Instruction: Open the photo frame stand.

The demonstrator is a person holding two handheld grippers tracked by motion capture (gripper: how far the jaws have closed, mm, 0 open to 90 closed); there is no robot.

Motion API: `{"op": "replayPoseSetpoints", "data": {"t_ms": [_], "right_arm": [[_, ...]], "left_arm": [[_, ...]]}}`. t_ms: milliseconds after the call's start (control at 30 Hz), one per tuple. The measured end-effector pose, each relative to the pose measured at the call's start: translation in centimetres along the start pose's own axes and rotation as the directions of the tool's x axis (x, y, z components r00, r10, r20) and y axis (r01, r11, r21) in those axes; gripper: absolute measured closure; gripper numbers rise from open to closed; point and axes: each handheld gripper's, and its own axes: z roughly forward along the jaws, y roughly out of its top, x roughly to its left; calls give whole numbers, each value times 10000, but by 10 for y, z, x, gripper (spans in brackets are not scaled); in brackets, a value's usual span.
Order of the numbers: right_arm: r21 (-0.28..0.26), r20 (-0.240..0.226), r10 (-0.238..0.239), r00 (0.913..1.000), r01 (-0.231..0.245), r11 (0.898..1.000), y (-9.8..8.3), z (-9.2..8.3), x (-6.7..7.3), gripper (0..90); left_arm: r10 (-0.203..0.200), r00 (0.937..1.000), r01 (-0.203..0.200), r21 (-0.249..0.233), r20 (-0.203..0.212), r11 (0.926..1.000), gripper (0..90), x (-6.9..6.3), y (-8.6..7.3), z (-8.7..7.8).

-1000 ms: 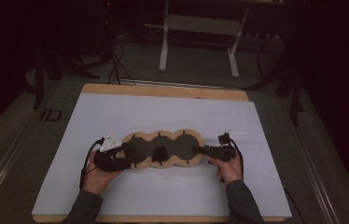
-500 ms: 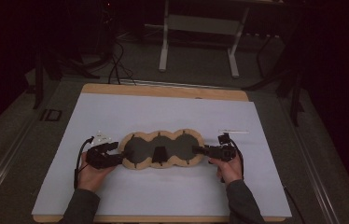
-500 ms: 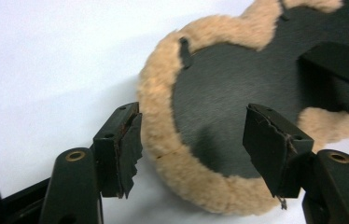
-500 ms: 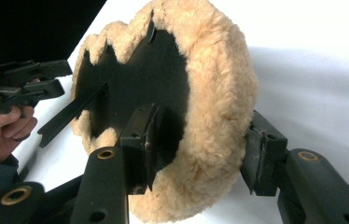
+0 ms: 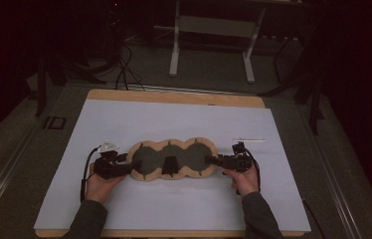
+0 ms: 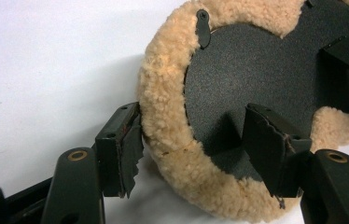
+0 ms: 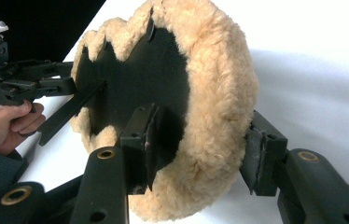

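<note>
A three-lobed pad (image 5: pixel 174 144) with a tan fleece rim and a dark inner plate lies flat on the white sheet. At its left end, my left gripper (image 5: pixel 132 167) is open. In the left gripper view the left gripper (image 6: pixel 193 140) straddles the rim (image 6: pixel 163 107), with one jaw at the outer fleece and the other over the dark plate, a gap showing. My right gripper (image 5: pixel 211 160) holds the right end. In the right gripper view the right gripper (image 7: pixel 203 140) is shut across the fleece rim (image 7: pixel 219 93), one jaw inside and one outside.
The white sheet (image 5: pixel 174 209) covers a wooden table (image 5: pixel 174 97). A thin white stick (image 5: pixel 248 140) lies just behind my right gripper. A small black bracket (image 5: pixel 169 166) stands on the pad's middle lobe. A metal stand (image 5: pixel 214 30) and cables are on the floor beyond.
My left gripper has shifted slightly and sunk lower at the pad's left end. The right gripper and the pad have stayed still.
</note>
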Motion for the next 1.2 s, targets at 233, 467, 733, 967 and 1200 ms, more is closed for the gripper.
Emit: {"op": "replayPoseSetpoints", "data": {"t_ms": [233,467,733,967,1200], "right_arm": [[73,107,-250,9996,249,9997,1,-1,2,514],[115,121,-491,9987,489,9987,1,-2,3,514],[220,232,-819,9964,814,9964,1,-3,4,511],[383,380,-1163,9925,1149,9926,1,-3,6,510],[494,615,-1264,9901,1234,9911,0,-2,6,507]], "left_arm": [[-89,9997,86,143,246,9999,367,2,-1,1],[-568,9937,540,314,970,9980,342,10,-3,4],[-694,9888,632,500,1319,9967,310,10,-4,8],[-395,9909,333,499,1290,9982,316,6,-3,7],[-269,9934,215,492,1115,9986,332,2,-2,5]]}}
